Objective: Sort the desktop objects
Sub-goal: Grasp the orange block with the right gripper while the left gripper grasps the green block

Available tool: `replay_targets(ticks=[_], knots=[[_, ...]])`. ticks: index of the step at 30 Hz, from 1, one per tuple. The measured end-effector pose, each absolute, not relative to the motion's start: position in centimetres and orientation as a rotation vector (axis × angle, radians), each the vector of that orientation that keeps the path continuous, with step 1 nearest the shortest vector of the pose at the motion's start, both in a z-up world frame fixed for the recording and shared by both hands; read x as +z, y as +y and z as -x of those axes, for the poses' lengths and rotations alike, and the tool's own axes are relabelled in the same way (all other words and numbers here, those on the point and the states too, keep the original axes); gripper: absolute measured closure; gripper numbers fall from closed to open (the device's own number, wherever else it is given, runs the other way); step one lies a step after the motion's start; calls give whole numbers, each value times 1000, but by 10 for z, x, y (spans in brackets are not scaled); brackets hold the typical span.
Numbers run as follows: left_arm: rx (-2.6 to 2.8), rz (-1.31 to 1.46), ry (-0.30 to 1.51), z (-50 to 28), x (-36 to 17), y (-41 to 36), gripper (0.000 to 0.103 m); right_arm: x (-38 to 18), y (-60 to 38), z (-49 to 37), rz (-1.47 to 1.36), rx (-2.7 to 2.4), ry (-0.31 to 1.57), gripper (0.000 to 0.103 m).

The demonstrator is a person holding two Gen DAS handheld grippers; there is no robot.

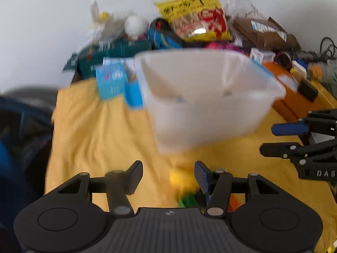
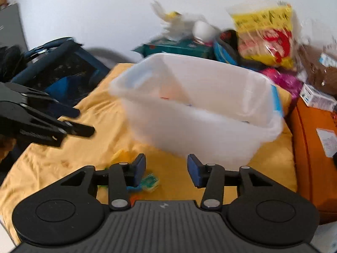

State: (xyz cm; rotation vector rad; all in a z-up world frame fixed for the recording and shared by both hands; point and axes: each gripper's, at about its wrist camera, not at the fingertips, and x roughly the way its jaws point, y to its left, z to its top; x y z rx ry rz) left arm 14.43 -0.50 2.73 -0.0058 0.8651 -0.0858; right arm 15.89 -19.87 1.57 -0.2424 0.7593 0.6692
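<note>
Small toys (image 2: 147, 181) blurred, half-hidden behind jaws.

From my feed: bin (image 2: 202, 135) looks like frosted translucent plastic, cloth (image 1: 101, 147) is wrinkly matt yellow fabric, snack bag (image 1: 195, 14) crinkly and glossy.

I see both feeds in even, soft daylight, bright on the white wall, with no hard shadows. Motion blur smears the bin (image 1: 202, 97) and the clutter behind it, worst on the left feed. Glare glints off the yellow bag (image 1: 195, 14). My claws' near bodies stay sharp. Fisheye bends the edges; the corners go black.
</note>
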Motion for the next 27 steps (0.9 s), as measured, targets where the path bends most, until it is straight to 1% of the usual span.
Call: replay_targets(ticks=[3, 4, 7, 14, 17, 18, 20, 21, 22, 23, 24, 25, 26, 27], knots=[[-73, 35, 901, -129, 4, -8, 45, -12, -192, -154, 186, 671, 872, 57], [-75, 32, 916, -127, -4, -10, 45, -20, -190, -153, 197, 662, 882, 60], [-66, 23, 943, -126, -23, -15, 45, -33, -184, -154, 190, 637, 906, 64], [-94, 2, 927, -135, -40, -29, 46, -52, -175, -157, 170, 600, 957, 65], [-93, -26, 944, -139, -49, -34, 47, -60, -172, -157, 156, 602, 967, 65], [-91, -27, 951, -141, -52, -34, 51, -60, -169, -157, 168, 604, 961, 66], [-70, -21, 966, -145, -59, -32, 52, -62, -164, -157, 182, 618, 971, 67], [-69, -15, 972, -147, -60, -32, 53, -65, -162, -158, 191, 626, 984, 76], [-82, -12, 979, -148, -63, -32, 53, -68, -161, -157, 201, 630, 996, 79], [-95, -20, 976, -147, -65, -33, 58, -69, -162, -156, 201, 632, 994, 81], [-111, -42, 969, -146, -66, -35, 63, -68, -165, -155, 199, 632, 988, 86], [-124, -69, 956, -143, -66, -38, 65, -68, -169, -154, 192, 632, 982, 86], [-131, -85, 947, -141, -65, -39, 72, -67, -173, -154, 185, 630, 977, 86], [-130, -81, 941, -140, -65, -37, 76, -65, -177, -154, 180, 631, 971, 86]])
